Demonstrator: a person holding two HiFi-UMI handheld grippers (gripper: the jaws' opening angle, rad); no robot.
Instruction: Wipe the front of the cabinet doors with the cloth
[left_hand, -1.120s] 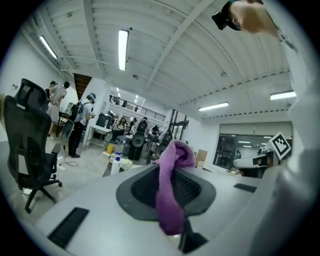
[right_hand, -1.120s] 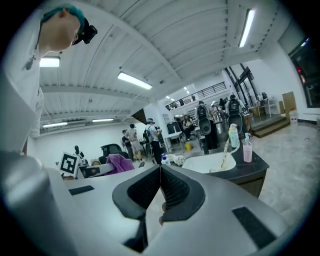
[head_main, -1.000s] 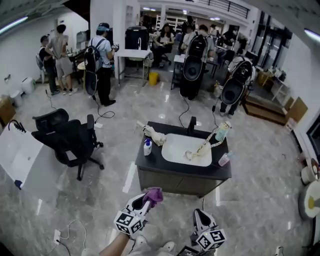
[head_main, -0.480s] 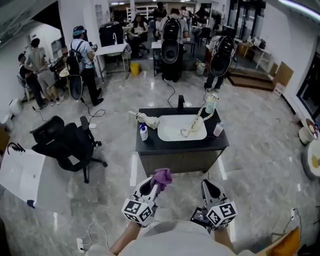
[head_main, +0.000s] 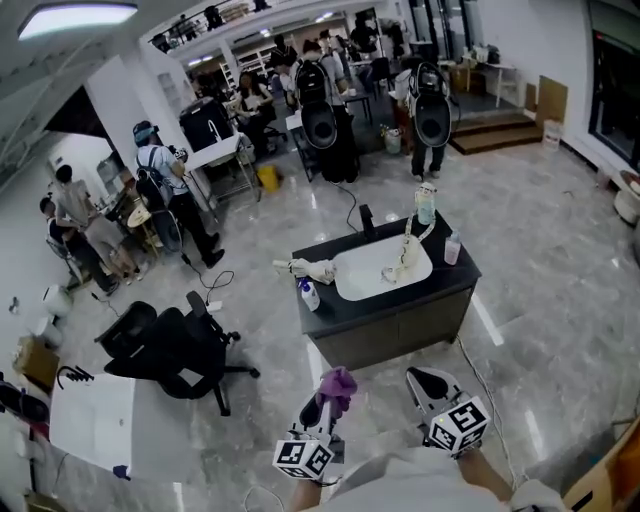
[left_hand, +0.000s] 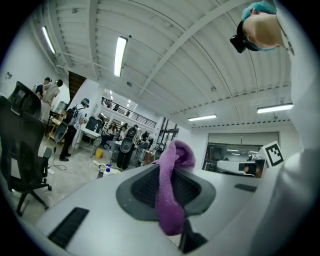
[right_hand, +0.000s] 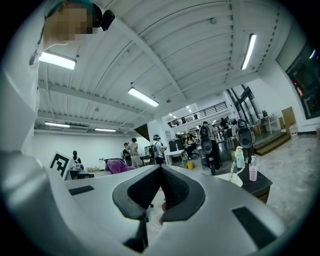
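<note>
Cabinet (head_main: 400, 335) shifted rightward; left gripper (left_hand: 170, 186) clamps cloth (left_hand: 176, 156); right gripper (right_hand: 161, 186): own view shows jaws pressed together, empty.

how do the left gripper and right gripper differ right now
The left gripper is shut on a purple cloth that sticks out past its tips; the right gripper is shut on nothing. The left gripper's jaws are wedged by fabric; the right gripper's jaws meet bare. Both point toward the dark sink cabinet, neither touching it.

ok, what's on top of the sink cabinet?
White basin, black faucet, pump bottle, tall bottle, small pink bottle, pale rumpled item. A pale strip in the basin covers part of its floor.
</note>
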